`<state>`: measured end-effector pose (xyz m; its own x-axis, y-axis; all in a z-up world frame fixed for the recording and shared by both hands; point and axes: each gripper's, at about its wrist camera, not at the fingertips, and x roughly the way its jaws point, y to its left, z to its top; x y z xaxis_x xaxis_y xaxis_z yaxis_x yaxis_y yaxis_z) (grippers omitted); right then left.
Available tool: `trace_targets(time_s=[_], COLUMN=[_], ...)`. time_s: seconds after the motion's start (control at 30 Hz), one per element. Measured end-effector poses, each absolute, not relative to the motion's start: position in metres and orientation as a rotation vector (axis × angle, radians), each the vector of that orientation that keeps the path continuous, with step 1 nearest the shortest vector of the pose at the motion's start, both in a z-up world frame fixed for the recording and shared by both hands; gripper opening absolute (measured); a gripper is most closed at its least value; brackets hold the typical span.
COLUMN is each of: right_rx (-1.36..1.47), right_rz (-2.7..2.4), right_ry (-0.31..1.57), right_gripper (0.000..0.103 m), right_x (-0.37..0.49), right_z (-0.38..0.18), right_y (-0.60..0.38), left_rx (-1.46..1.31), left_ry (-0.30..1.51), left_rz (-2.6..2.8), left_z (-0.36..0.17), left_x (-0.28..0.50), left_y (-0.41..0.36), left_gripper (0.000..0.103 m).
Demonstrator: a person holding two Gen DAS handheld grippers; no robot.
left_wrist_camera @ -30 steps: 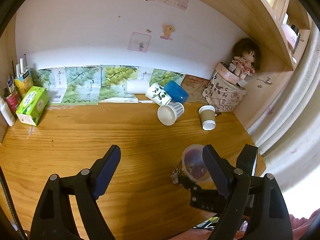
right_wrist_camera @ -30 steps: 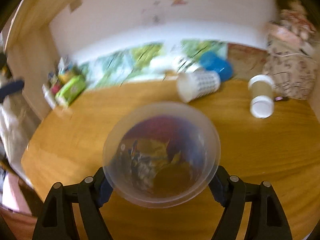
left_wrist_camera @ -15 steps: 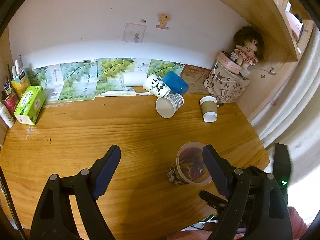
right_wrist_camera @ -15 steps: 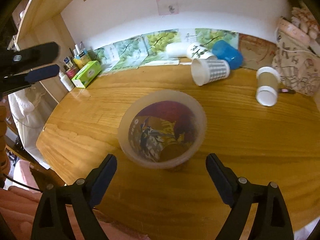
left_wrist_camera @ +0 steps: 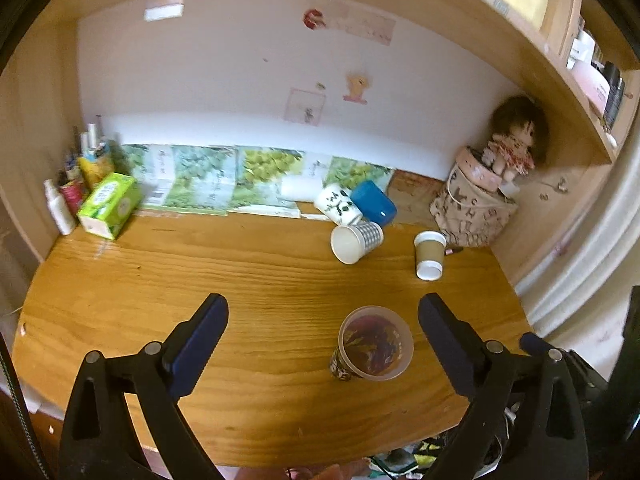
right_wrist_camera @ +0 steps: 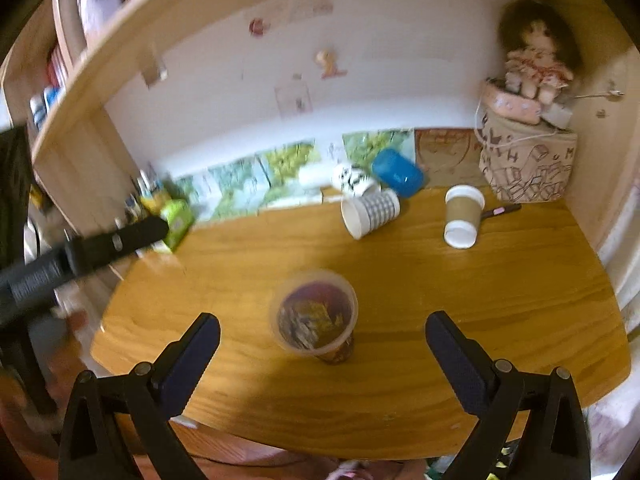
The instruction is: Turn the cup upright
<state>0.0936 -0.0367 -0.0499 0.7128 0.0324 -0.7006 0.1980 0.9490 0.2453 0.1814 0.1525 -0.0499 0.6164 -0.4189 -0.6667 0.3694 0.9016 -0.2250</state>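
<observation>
A clear plastic cup with a dark printed sleeve (left_wrist_camera: pixel 375 344) stands upright on the wooden desk (left_wrist_camera: pixel 240 280), mouth up; it also shows in the right wrist view (right_wrist_camera: pixel 314 316). My right gripper (right_wrist_camera: pixel 322 364) is open and empty, pulled back from the cup, which stands free between and beyond its fingers. My left gripper (left_wrist_camera: pixel 322 344) is open and empty, with the cup near its right finger. The left gripper's body (right_wrist_camera: pixel 80 248) shows at the left of the right wrist view.
A checked paper cup (left_wrist_camera: pixel 356 238) lies on its side at the back. A brown paper cup (left_wrist_camera: pixel 429 254) lies beside it. A panda mug (left_wrist_camera: pixel 338 204) and a blue cup (left_wrist_camera: pixel 374 202) lie near the wall. A doll on a patterned bag (left_wrist_camera: pixel 476 208) and a green tissue box (left_wrist_camera: pixel 110 204) stand at the sides.
My right gripper opened, let go of the clear cup and drew back. The cup now stands upright alone on the desk. The left gripper rose and tilted up a little.
</observation>
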Motion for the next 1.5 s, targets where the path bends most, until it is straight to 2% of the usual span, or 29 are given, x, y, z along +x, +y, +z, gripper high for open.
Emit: trace_targets(time_s=[0.47,0.9,1.5], right_rx=[0.355,0.283,0.243], right_rz=[-0.196,-0.157,-0.133], right_ry=[0.648,0.569,0.569], right_gripper=[0.103,0.103,0.103], right_x=[0.045,0.039,0.037], right_z=[-0.028,-0.016,-0.015], right_y=[-0.047,-0.041,-0.035], left_rx=[-0.037,0.006,0.008], left_ry=[0.654,0.549,0.533], left_rz=[-0.306,-0.151,-0.118], left_z=[-0.040,-0.027,-0.027], left_x=[0.123,0.097,0.087], left_y=[0.153,0.156,0.155], left_gripper=[0.097,0.097,0.097])
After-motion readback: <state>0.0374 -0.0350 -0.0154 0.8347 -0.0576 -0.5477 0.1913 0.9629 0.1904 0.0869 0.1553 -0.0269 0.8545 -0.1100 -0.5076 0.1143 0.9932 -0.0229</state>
